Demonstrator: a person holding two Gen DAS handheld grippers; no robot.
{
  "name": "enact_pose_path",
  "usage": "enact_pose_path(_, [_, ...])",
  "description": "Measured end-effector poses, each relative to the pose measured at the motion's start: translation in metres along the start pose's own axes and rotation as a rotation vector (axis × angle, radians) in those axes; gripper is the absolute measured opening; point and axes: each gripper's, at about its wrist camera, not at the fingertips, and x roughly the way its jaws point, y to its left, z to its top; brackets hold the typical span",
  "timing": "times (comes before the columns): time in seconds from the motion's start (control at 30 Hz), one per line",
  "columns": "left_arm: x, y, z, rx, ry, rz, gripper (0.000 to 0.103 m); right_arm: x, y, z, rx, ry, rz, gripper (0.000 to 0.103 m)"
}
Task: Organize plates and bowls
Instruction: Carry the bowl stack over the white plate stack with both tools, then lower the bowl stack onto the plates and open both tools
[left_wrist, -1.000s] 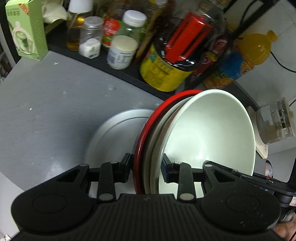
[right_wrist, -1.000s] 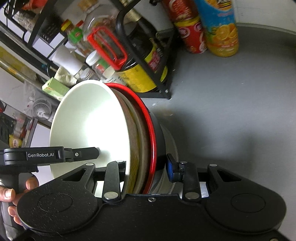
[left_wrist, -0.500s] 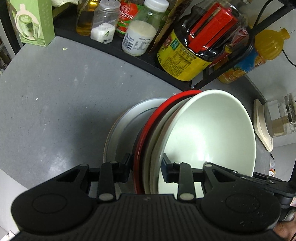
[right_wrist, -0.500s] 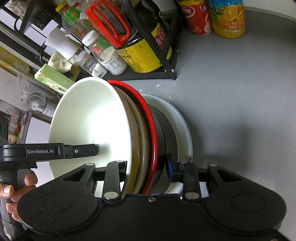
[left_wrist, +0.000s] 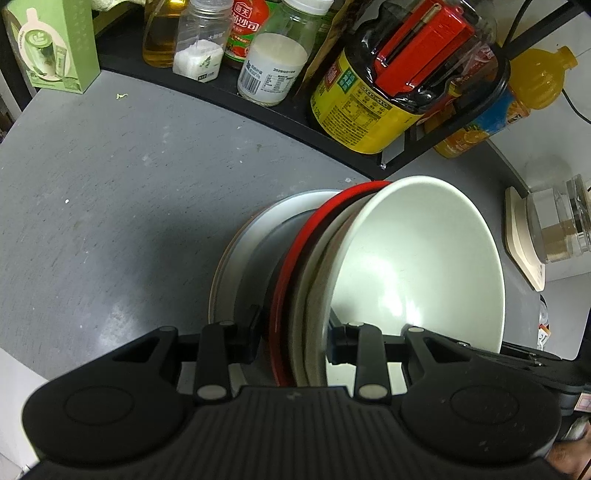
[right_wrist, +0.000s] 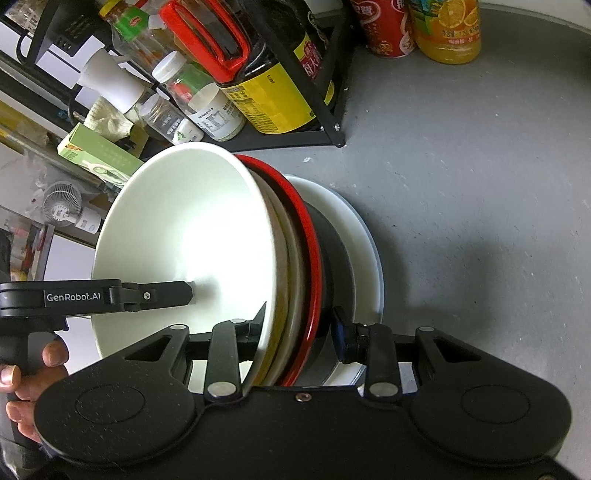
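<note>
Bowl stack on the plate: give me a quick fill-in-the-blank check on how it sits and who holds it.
1. The innermost bowl of the nested stack is ____ in colour.
2. The outermost bowl has a ____ rim.
3. Beneath the stack lies a white ____ on the grey counter.
4. The stack is clamped by ____ grippers: left, right.

Missing: white; red; plate; both

Glossy white bowl, matt speckled grey countertop
</note>
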Motion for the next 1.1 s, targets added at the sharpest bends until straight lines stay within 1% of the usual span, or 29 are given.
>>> enact_pose_path(0.27, [0.001, 0.003, -0.002, -0.013, 0.008, -0.001, 0.032, 0.000, 0.000, -0.002, 0.014, -0.010, 0.007, 0.034])
enact_pose_path(0.37, [0.003, 0.003, -0.001, -0.009, 0.016, 0.003, 0.032, 0.000, 0.001, -0.003, 0.017, -0.012, 0.010, 0.038])
enact_pose_path(0.43, [0.003, 0.001, 0.001, 0.002, 0.017, 0.007, 0.032, 0.000, 0.001, -0.004, 0.025, -0.018, 0.011, 0.039])
enact_pose_path(0.5, [0.000, 0.000, 0.003, 0.014, 0.000, 0.003, 0.033, 0.000, 0.000, -0.006, 0.040, -0.027, 0.015, 0.040])
enact_pose_path(0.57, [-0.005, -0.003, 0.004, 0.043, -0.019, 0.004, 0.036, -0.002, 0.001, -0.008, 0.050, -0.041, 0.014, 0.041])
enact_pose_path(0.67, [-0.009, -0.008, 0.008, 0.090, -0.023, 0.003, 0.037, -0.008, 0.002, -0.012, 0.067, -0.078, 0.009, 0.043])
enact_pose_path(0.77, [-0.015, -0.012, 0.012, 0.134, -0.036, -0.003, 0.042, -0.017, 0.003, -0.014, 0.100, -0.124, 0.018, 0.049])
enact_pose_path(0.83, [-0.019, -0.015, 0.013, 0.163, -0.046, -0.009, 0.046, -0.025, 0.006, -0.016, 0.113, -0.157, 0.020, 0.052])
enact_pose_path(0.9, [-0.023, -0.019, 0.016, 0.188, -0.052, -0.002, 0.054, -0.032, 0.009, -0.018, 0.126, -0.182, 0.010, 0.057])
enact_pose_path(1.03, [-0.031, -0.029, 0.019, 0.236, -0.075, 0.000, 0.061, -0.045, 0.013, -0.025, 0.126, -0.225, -0.023, 0.064])
enact_pose_path(1.1, [-0.036, -0.033, 0.021, 0.247, -0.087, 0.008, 0.068, -0.053, 0.013, -0.028, 0.131, -0.248, -0.033, 0.070])
